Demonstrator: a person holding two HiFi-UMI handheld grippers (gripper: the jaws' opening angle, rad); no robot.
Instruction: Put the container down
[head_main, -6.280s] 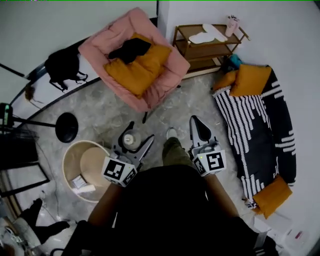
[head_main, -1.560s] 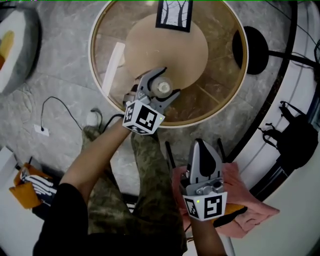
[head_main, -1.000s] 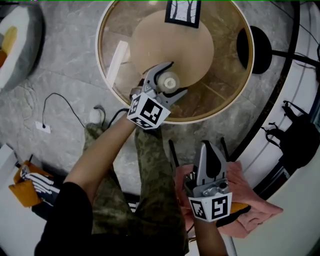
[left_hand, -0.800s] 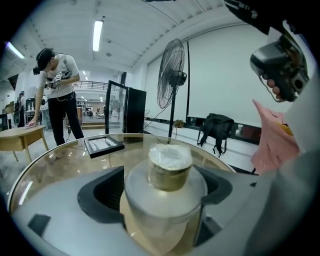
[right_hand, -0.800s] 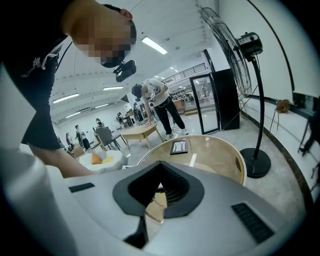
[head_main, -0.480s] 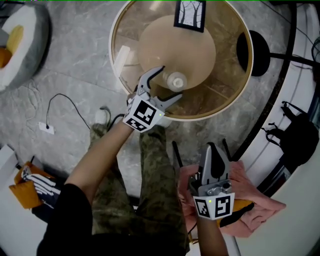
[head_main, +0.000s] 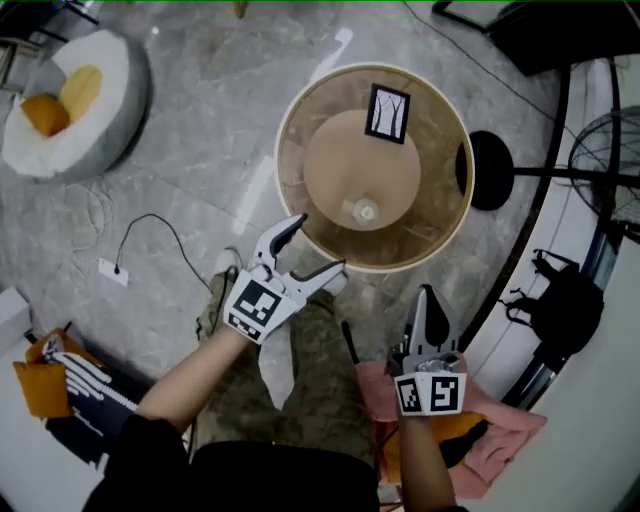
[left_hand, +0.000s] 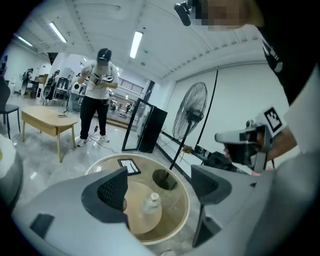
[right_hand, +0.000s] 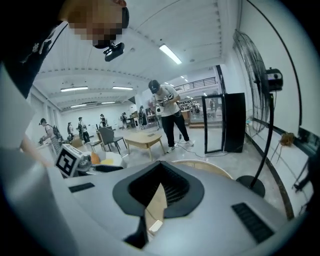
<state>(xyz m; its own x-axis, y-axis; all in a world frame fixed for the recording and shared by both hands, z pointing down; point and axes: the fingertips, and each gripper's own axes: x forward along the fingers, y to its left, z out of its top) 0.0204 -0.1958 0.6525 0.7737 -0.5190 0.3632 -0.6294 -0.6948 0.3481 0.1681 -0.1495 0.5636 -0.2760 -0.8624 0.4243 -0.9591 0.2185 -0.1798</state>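
Observation:
The container (head_main: 364, 211), a small clear bottle with a white cap, stands upright on the round glass table (head_main: 446, 234), above its tan base. My left gripper (head_main: 318, 243) is open and empty, off the table's near-left edge, a short way from the bottle. In the left gripper view the container (left_hand: 151, 201) shows beyond the wide-apart jaws of the left gripper (left_hand: 160, 187), touching neither. My right gripper (head_main: 427, 300) is shut with nothing in it, held near my body over a pink cloth (head_main: 490, 440). The right gripper (right_hand: 159, 192) shows its jaws pressed together.
A framed picture (head_main: 388, 112) stands on the table's far side. A floor fan's black base (head_main: 491, 170) and a black bag (head_main: 560, 300) are at the right. A white pouf (head_main: 75, 100) and a cable (head_main: 150, 235) lie left. A person (left_hand: 97, 95) stands by a wooden table (left_hand: 47, 122).
My left gripper, whose jaws stood around the container a second ago, has drawn back off the table and left the bottle standing. The head view has pulled away from the table.

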